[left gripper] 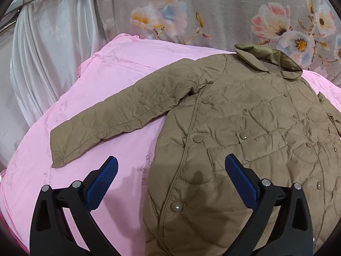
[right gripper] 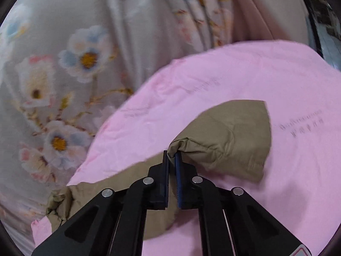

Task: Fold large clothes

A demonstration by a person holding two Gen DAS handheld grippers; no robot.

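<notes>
Where the bedding served as work surface, a pink quilt (left gripper: 119, 81) lay puffed and wrinkled, printed with faint script. Backdrop: grey floral curtain (left gripper: 213, 17) along 12 o'clock in the left wrist view, white satin drape (left gripper: 49, 49) at 10 o'clock. In the right wrist view the same floral fabric filled 9 to 11 o'clock, blurred.

Item: one tan quilted jacket (left gripper: 245, 115), snap-buttoned, laid front-up on the quilt, collar toward 1 o'clock, body running down to 5 o'clock. One sleeve (left gripper: 119, 115) stretched flat from the shoulder toward 8 o'clock, cuff resting on pink cloth.

Left tool (left gripper: 170, 166): released, blue pads spread wide, hovering above the jacket's lower side edge; the 3 o'clock finger stood over the tan body, the 9 o'clock finger over bare quilt. Contact with the cloth could not be told.

Right tool (right gripper: 172, 155): clenched, grasping a pinched fold of the jacket's other sleeve (right gripper: 230, 138), which extended from the fingertips toward 2 o'clock and ended in a cuff lying on the quilt.

Margins: pink quilt showed open beyond that cuff from 1 to 4 o'clock; the quilt's edge met the curtain at 10 o'clock. More tan fabric bunched at 7 o'clock beside the tool's frame.
</notes>
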